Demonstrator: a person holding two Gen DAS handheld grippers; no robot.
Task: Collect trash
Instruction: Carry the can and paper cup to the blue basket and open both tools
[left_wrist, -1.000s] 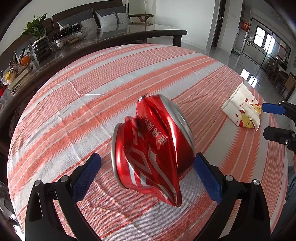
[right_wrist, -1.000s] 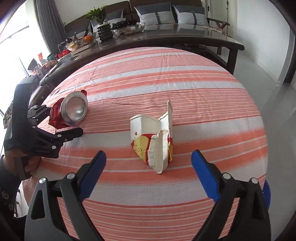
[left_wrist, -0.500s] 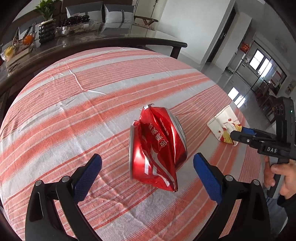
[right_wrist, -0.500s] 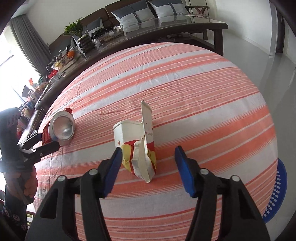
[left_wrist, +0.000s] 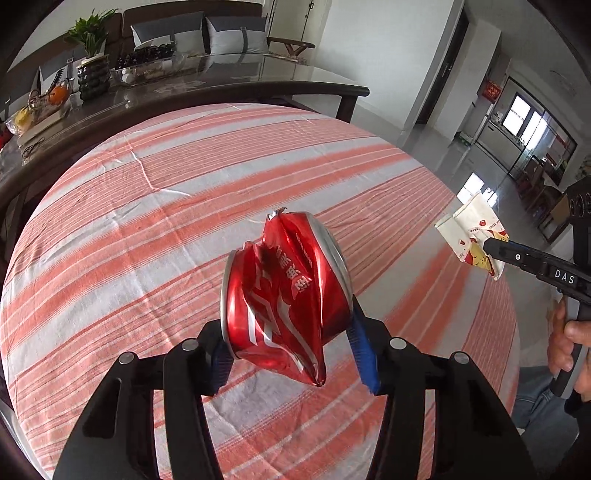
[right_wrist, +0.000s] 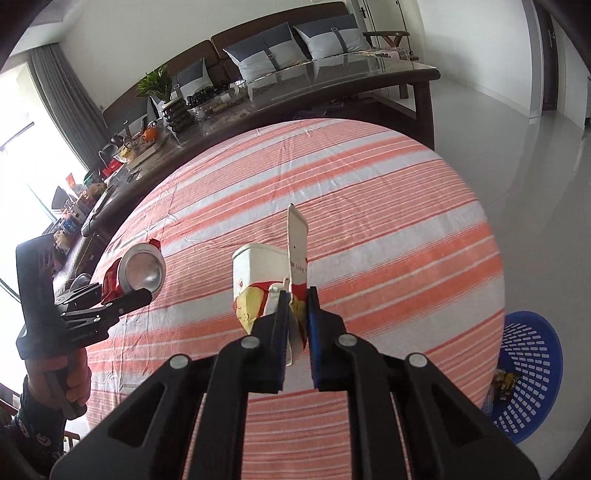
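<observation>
The right gripper (left_wrist: 484, 245), marked "DAS", pinches a flattened paper cup (right_wrist: 266, 284) reading "LIFE", above the striped tabletop (right_wrist: 369, 206) near its right edge. The left gripper (left_wrist: 291, 347) clamps a crushed red can (left_wrist: 284, 295) with white Chinese lettering near the table's left edge.

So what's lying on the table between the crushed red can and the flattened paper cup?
Nothing: in the right wrist view only bare striped tablecloth shows between the crushed red can and the flattened paper cup.
</observation>
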